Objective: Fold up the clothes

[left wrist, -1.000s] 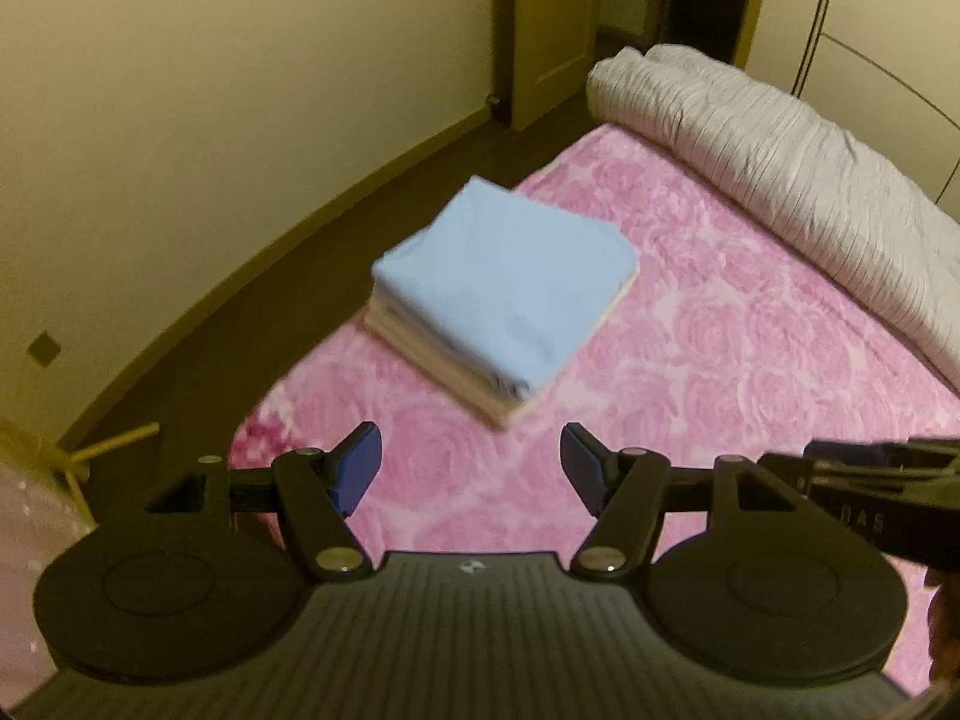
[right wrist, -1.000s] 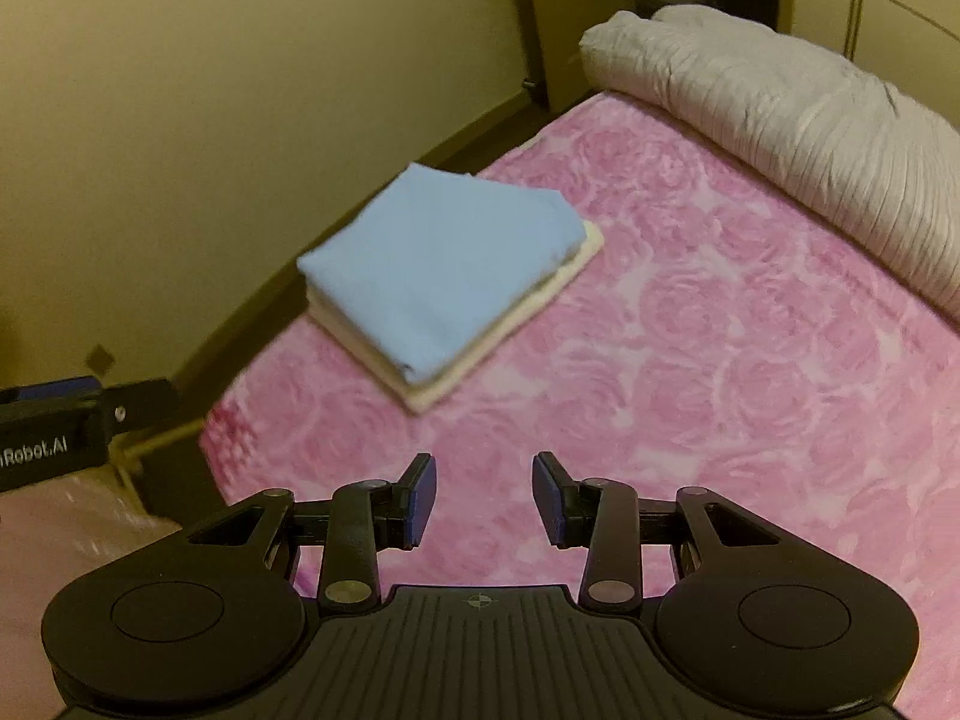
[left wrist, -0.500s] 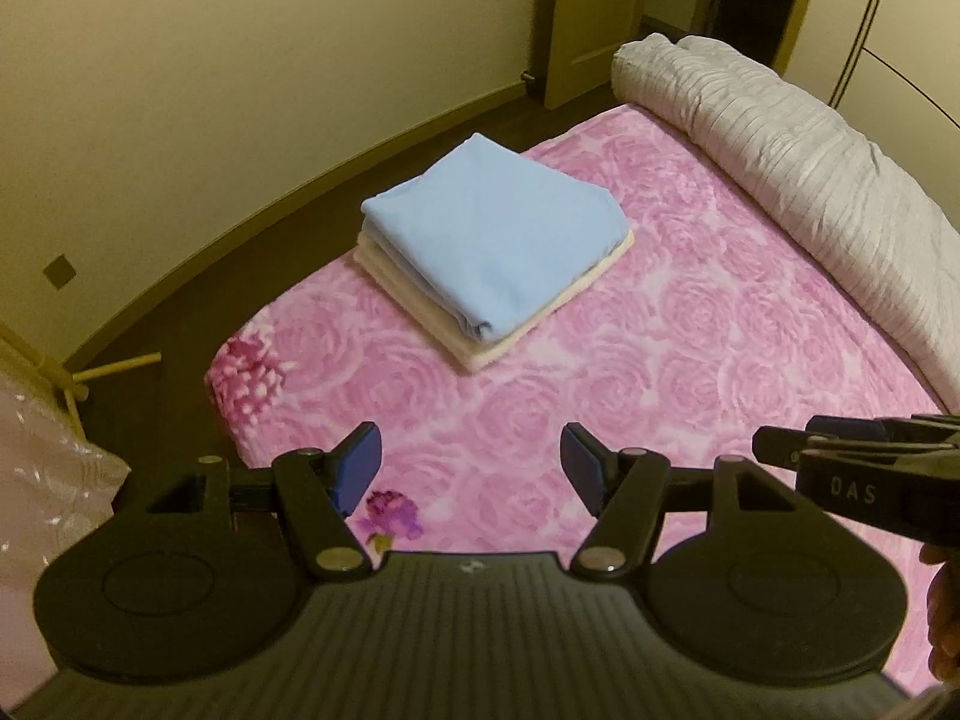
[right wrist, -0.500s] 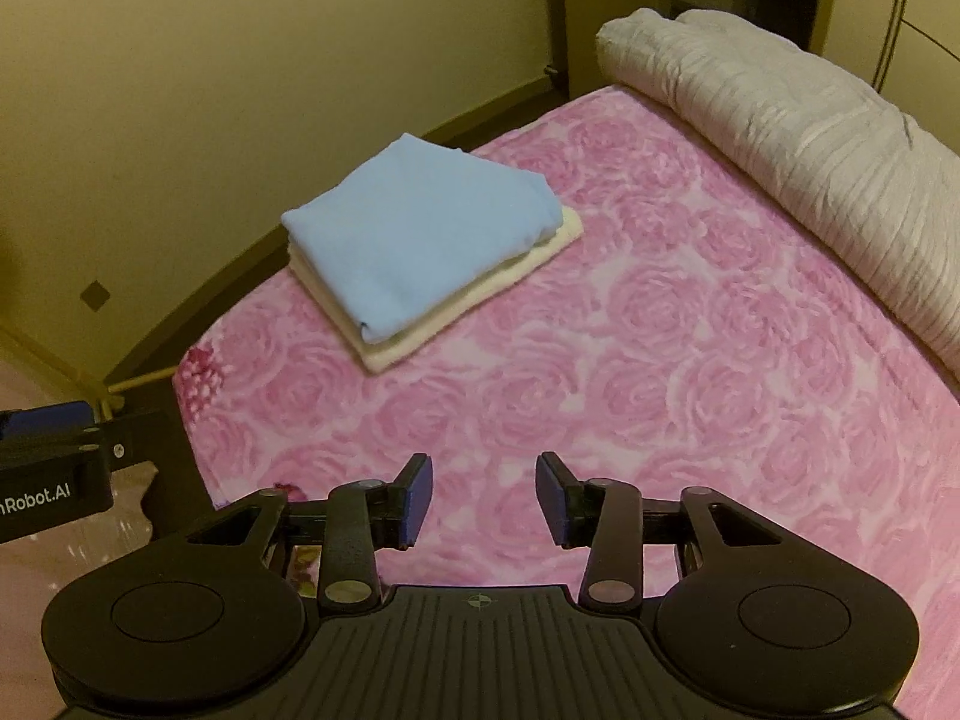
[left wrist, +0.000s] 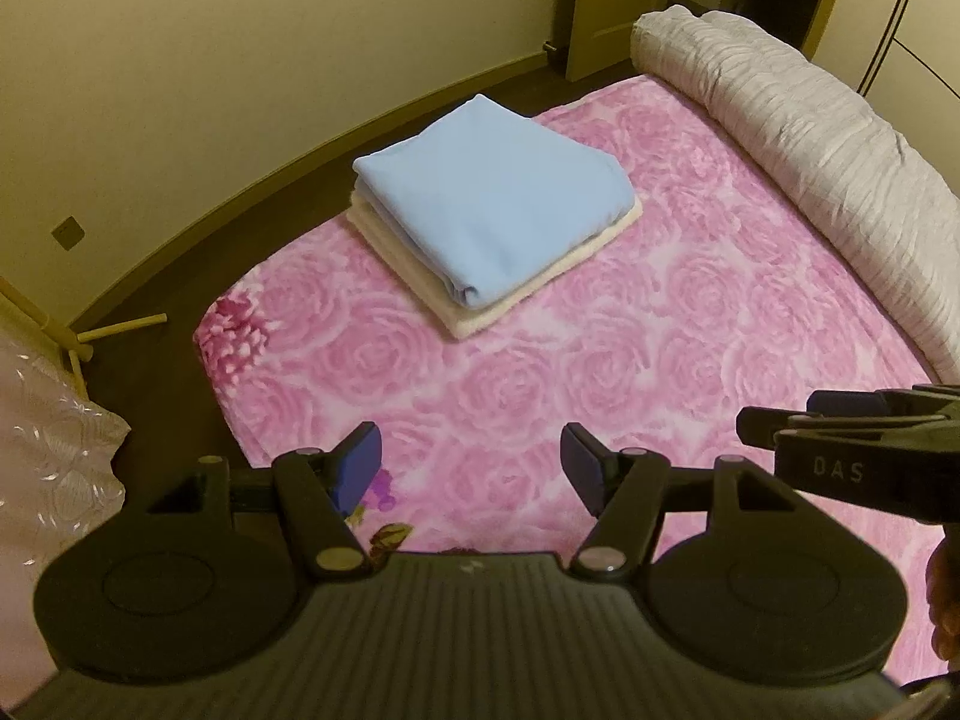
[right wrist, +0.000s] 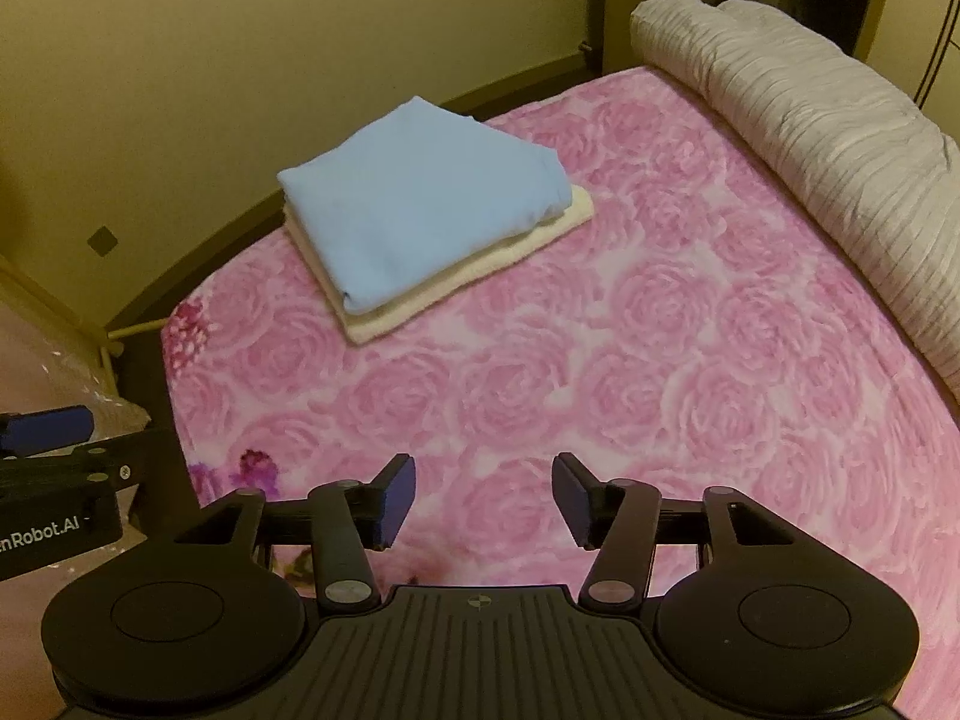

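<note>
Fingers of the left gripper (left wrist: 471, 468) stood apart at the bottom of the left wrist view, nothing between them, over the pink blanket (left wrist: 600, 372). Above centre lay the folded blue cloth (left wrist: 492, 198) on a folded cream cloth (left wrist: 480, 318), with a grey rolled quilt (left wrist: 810, 150) at the upper right.

From the right wrist view, the right gripper (right wrist: 483, 501) had just been widening, its jaws empty. Both folded cloths sat upper left of centre on the blanket.

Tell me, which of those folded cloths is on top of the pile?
The light blue folded cloth lies on top. The cream folded cloth sits beneath it, showing only along its edges on the pink rose blanket.
</note>
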Action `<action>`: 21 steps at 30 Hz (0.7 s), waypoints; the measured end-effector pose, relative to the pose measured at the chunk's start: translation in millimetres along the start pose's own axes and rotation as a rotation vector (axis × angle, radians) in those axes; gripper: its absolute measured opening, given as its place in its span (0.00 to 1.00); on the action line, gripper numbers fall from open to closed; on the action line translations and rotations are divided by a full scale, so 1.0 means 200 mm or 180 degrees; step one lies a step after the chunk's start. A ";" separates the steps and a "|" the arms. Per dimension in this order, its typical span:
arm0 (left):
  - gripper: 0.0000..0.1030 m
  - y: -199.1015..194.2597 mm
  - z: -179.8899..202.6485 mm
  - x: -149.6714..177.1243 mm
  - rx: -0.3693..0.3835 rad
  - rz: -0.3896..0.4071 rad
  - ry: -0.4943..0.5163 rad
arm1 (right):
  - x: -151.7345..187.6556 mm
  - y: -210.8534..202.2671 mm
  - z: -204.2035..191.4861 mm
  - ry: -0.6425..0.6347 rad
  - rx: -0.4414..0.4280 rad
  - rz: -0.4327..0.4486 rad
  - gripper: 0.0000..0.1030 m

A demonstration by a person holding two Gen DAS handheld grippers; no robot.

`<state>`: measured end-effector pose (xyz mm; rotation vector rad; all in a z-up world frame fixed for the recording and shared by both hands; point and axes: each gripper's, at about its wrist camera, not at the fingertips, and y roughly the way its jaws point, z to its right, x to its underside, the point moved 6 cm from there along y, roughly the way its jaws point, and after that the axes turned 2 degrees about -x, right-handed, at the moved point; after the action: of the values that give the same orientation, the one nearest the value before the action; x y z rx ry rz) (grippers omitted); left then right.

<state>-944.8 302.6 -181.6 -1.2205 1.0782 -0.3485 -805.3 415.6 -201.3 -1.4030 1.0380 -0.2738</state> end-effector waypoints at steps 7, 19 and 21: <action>0.61 0.09 0.06 -0.09 0.0015 -0.0071 0.0023 | -0.09 0.06 0.06 -0.0009 -0.0007 -0.0027 0.55; 0.61 0.27 0.16 -0.20 0.0064 -0.0142 0.0169 | -0.19 0.20 0.19 0.0144 0.0023 -0.0130 0.56; 0.61 0.29 0.15 -0.21 0.0064 -0.0148 0.0161 | -0.20 0.22 0.20 0.0154 0.0028 -0.0154 0.56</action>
<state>-959.2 372.5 -214.0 -1.2260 1.0884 -0.4269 -816.4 480.0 -230.0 -1.4210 1.0420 -0.3488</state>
